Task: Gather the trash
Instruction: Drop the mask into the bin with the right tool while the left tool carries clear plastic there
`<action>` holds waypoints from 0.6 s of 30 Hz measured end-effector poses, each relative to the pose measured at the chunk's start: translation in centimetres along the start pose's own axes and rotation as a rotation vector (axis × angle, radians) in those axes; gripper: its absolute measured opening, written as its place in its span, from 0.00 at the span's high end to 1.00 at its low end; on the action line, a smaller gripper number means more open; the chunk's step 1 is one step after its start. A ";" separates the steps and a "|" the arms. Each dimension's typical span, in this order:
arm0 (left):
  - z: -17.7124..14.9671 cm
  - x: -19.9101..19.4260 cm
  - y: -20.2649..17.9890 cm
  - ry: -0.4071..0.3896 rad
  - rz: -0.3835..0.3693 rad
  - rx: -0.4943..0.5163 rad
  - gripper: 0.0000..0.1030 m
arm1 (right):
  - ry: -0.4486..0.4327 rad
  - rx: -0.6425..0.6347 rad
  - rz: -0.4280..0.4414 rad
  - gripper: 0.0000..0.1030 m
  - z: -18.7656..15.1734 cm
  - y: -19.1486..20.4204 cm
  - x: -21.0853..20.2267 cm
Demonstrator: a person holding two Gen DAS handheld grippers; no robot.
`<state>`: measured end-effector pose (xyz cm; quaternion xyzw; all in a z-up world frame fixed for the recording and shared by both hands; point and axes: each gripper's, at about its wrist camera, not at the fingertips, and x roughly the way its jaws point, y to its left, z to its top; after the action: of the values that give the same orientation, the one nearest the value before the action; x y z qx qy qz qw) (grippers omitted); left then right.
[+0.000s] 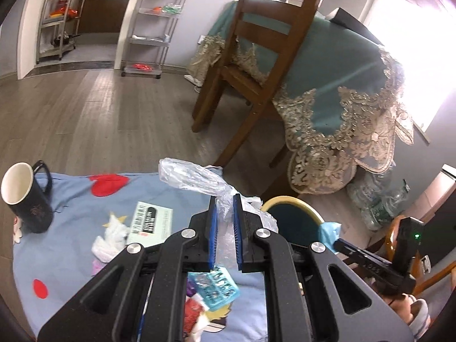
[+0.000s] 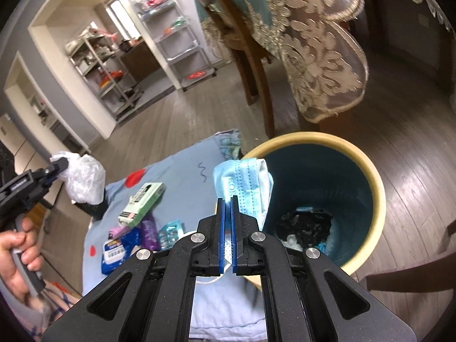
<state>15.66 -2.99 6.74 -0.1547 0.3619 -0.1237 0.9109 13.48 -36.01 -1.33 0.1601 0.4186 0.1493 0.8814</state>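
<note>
Right gripper (image 2: 227, 199) pinches a limp, featherlight face mask (image 2: 245, 182) beside the bin (image 2: 376, 193); left gripper (image 1: 225, 199) clamps a crinkly plastic bag (image 1: 193, 178), best bunched.

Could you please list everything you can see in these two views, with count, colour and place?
plastic bag: one, clear, in left gripper
face mask: one, light blue, in right gripper, at bin rim
bin: one, teal with cream rim, on floor, trash inside
cloth: one, light blue with red shapes
mug: one, black, on cloth
box: one, pale green, on cloth
tissue: one, white, beside box
chair: one, brown
left gripper: shut on bag
right gripper: shut on mask
</note>
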 end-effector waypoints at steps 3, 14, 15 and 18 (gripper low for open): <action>0.0 0.7 -1.3 0.006 -0.022 0.010 0.91 | 0.004 0.018 -0.016 0.96 0.0 -0.6 0.0; -1.2 5.7 -6.1 0.090 -0.086 0.044 0.91 | 0.065 0.080 -0.142 0.59 -0.3 -2.9 2.1; -1.4 6.1 -6.3 0.097 -0.087 0.045 0.91 | 0.060 0.098 -0.143 0.50 -0.4 -3.2 2.1; -2.0 8.1 -7.0 0.130 -0.088 0.041 0.91 | 0.031 0.130 -0.145 0.49 -0.2 -3.7 1.4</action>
<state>19.19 -12.54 2.87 -0.1437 0.4105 -0.1808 0.8821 14.66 -38.78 -3.96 0.1841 0.4515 0.0600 0.8710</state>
